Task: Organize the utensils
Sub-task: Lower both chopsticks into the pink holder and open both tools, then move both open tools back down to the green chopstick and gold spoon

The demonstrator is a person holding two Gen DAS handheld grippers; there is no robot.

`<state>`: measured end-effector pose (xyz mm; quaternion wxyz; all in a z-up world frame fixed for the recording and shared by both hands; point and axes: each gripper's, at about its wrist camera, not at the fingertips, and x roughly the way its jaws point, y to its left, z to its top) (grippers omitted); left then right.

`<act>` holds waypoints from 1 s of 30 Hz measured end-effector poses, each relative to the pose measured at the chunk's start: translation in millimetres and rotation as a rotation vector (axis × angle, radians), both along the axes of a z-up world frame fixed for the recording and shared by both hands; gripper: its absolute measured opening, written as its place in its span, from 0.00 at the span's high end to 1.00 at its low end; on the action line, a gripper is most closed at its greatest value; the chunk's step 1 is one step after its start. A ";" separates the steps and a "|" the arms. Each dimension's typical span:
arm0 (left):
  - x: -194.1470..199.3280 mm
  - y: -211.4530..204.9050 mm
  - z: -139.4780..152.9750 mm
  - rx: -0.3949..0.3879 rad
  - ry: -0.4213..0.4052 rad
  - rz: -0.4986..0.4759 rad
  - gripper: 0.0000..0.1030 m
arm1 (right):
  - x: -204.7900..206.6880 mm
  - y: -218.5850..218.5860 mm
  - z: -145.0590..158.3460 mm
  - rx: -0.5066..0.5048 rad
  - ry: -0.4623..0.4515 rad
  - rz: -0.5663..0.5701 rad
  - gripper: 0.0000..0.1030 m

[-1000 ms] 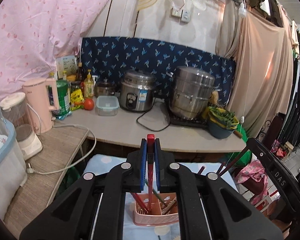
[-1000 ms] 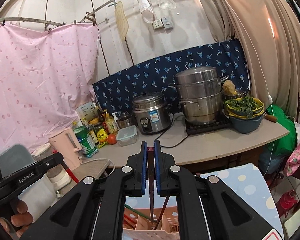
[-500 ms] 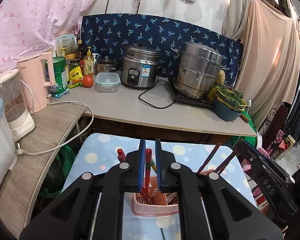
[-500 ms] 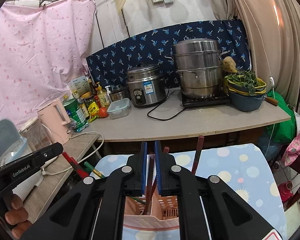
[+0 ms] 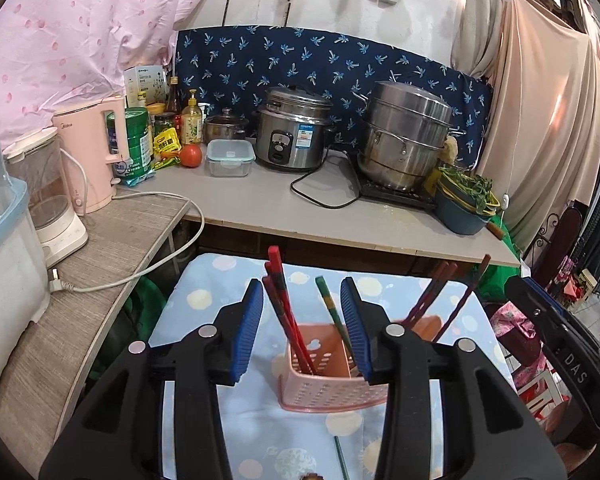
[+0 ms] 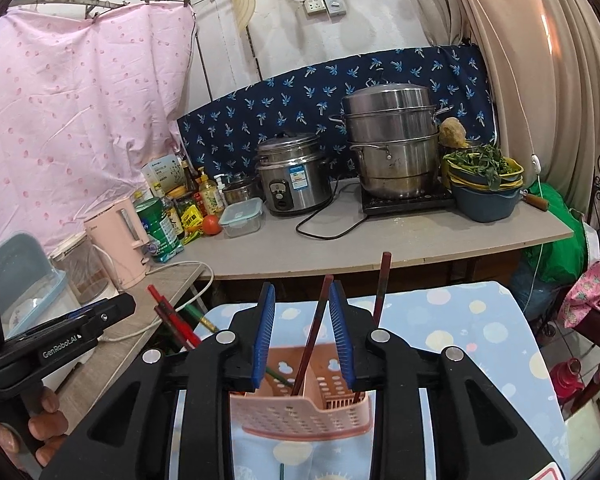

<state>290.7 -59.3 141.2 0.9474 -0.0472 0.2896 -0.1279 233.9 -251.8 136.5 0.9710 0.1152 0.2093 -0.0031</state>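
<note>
A pink perforated utensil basket (image 5: 332, 390) (image 6: 300, 416) stands on the dotted blue tablecloth (image 5: 204, 300). My left gripper (image 5: 301, 292) hovers just above it with its jaws opening. Red chopsticks (image 5: 278, 296) stand loose in the basket near its left pad, and a green chopstick (image 5: 330, 312) leans by the right pad. My right gripper (image 6: 302, 300) is over the basket's other side, jaws also opening. A dark red chopstick (image 6: 316, 328) stands free between the pads, and another (image 6: 382, 284) rises to the right. No pad presses on anything.
A green chopstick (image 5: 340, 456) lies on the cloth in front of the basket. Behind the table runs a counter (image 5: 268, 208) with a rice cooker (image 5: 294, 136), a steamer pot (image 5: 404, 140), a pink kettle (image 5: 96, 152) and a bowl of greens (image 5: 464, 204). A hand (image 6: 40, 432) holds the left gripper's handle.
Both grippers sank toward the basket and their jaws parted. The red chopstick in the left and the dark one in the right were let go and now stand in the basket.
</note>
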 end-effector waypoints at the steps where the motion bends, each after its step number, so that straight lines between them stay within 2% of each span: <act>1: -3.3 0.3 -0.9 0.005 0.001 -0.003 0.63 | -4.9 1.3 -1.2 0.001 0.004 0.004 0.73; 9: -38.5 10.9 -22.7 0.012 0.040 -0.021 0.62 | -52.7 12.4 -27.8 -0.019 0.065 0.022 0.71; 18: -86.8 17.3 -73.5 0.068 0.116 -0.033 0.62 | -108.9 31.0 -77.2 -0.037 0.158 0.051 0.71; 30: -138.0 27.2 -145.9 0.083 0.265 -0.050 0.62 | -162.7 48.1 -154.3 -0.017 0.315 0.054 0.71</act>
